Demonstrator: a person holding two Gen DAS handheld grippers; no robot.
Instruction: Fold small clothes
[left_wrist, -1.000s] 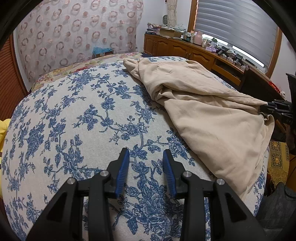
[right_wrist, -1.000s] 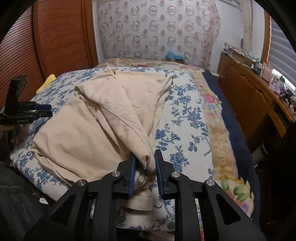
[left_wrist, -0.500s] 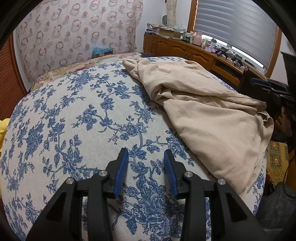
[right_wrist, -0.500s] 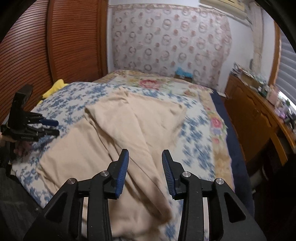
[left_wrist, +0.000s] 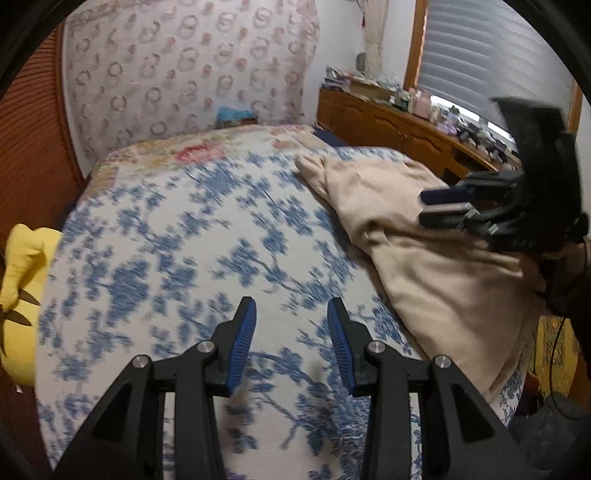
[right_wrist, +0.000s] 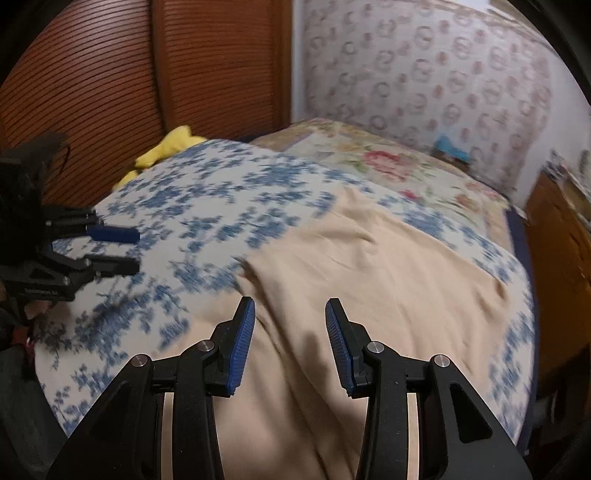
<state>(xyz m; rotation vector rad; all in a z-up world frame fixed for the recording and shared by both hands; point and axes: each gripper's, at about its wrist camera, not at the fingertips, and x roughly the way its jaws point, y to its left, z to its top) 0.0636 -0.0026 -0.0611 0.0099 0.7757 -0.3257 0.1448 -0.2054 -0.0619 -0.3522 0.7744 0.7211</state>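
My left claw (left_wrist: 291, 325) is spread, empty, over bare bed (left_wrist: 166, 258) left of the beige garment (left_wrist: 424, 266). Garment's rumpled on the bed's right half, nothing folded yet. Right claw (right_wrist: 290, 325) just let go, jaws opened w/ nothing between, hovering over the cloth. Between grabs, I reckon; next calls for pinching an edge each & spreading it flat.

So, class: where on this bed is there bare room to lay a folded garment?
The blue-flowered bedspread lies bare between the yellow plush toy and the rumpled beige garment. The garment's side, by the wooden sideboard, is crowded.
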